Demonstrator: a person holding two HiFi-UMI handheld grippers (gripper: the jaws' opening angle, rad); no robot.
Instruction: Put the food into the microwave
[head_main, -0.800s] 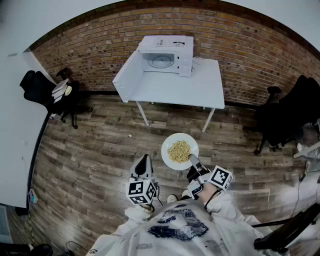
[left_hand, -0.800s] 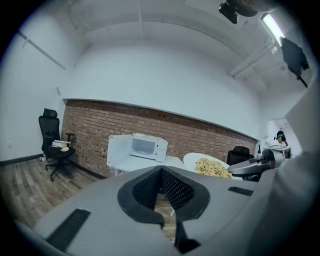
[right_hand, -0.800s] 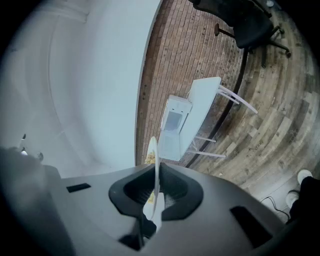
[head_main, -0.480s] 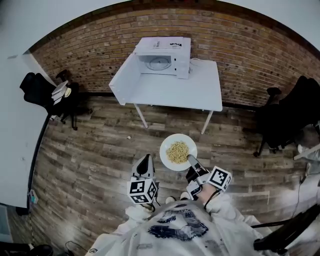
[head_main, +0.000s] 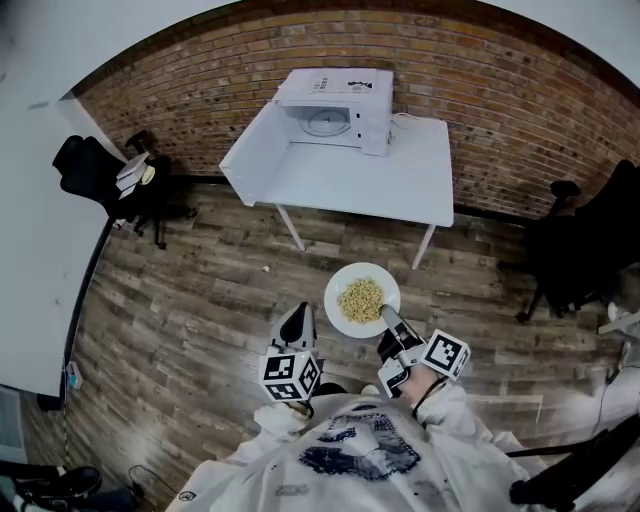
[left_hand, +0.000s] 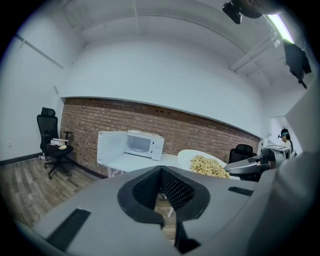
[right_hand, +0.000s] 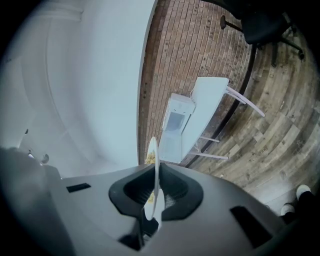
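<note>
A white plate (head_main: 345, 312) heaped with yellow food (head_main: 361, 298) hangs over the wood floor, in front of the table. My right gripper (head_main: 385, 318) is shut on the plate's near right rim; in the right gripper view the plate (right_hand: 155, 172) shows edge-on between the jaws. My left gripper (head_main: 296, 325) is just left of the plate, shut and holding nothing. A white microwave (head_main: 335, 108) stands on the far end of the white table (head_main: 400, 185), its door (head_main: 252, 150) swung wide open to the left. The left gripper view also shows the microwave (left_hand: 143, 144) and the plate (left_hand: 205, 164).
Black office chairs stand at the left (head_main: 85, 165) and right (head_main: 580, 245) by the brick wall. A stand (head_main: 135, 175) with small items is next to the left chair. A white counter (head_main: 35, 260) runs along the left side.
The view has shifted slightly; the plate and both grippers keep about the same position in front of me, with the table a touch closer.
</note>
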